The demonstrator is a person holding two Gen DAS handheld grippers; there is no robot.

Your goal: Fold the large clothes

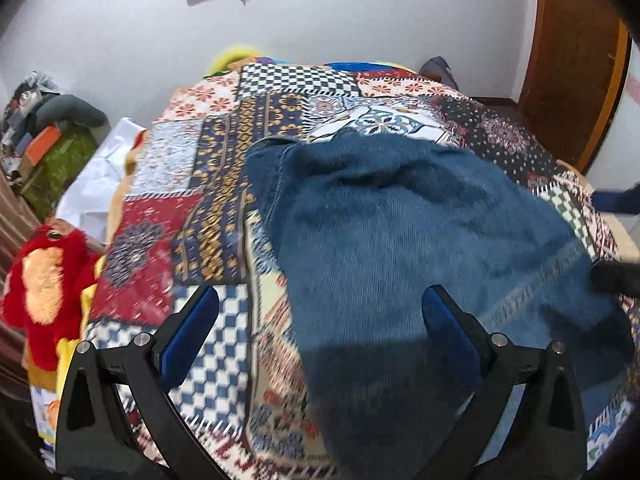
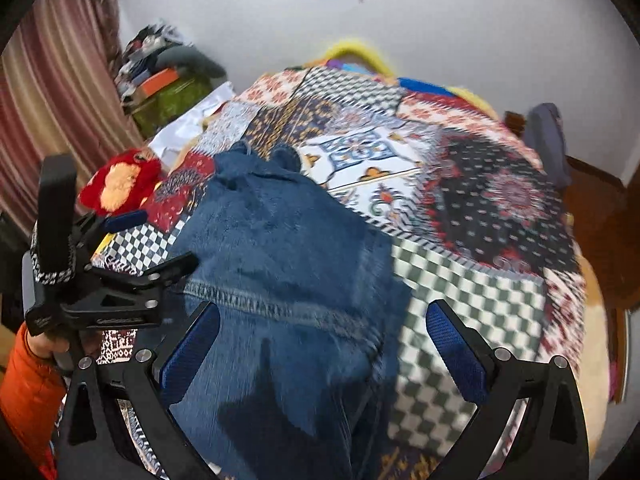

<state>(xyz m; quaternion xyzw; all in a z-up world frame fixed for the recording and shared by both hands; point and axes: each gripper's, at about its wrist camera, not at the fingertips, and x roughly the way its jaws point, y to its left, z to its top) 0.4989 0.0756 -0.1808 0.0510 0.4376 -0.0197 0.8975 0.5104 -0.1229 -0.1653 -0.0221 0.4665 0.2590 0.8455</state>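
A large blue denim garment lies spread and rumpled on a patchwork bedspread. My left gripper is open above the garment's near left edge, holding nothing. In the right wrist view the garment runs from the middle of the bed to the near edge, with a stitched hem across it. My right gripper is open above that hem, empty. The left gripper shows at the left of the right wrist view, held by a hand in an orange sleeve, open beside the garment's left edge.
A red and orange plush toy lies at the bed's left edge. White cloth and cluttered boxes are further left. A wooden door stands at the right. A striped curtain hangs at the left.
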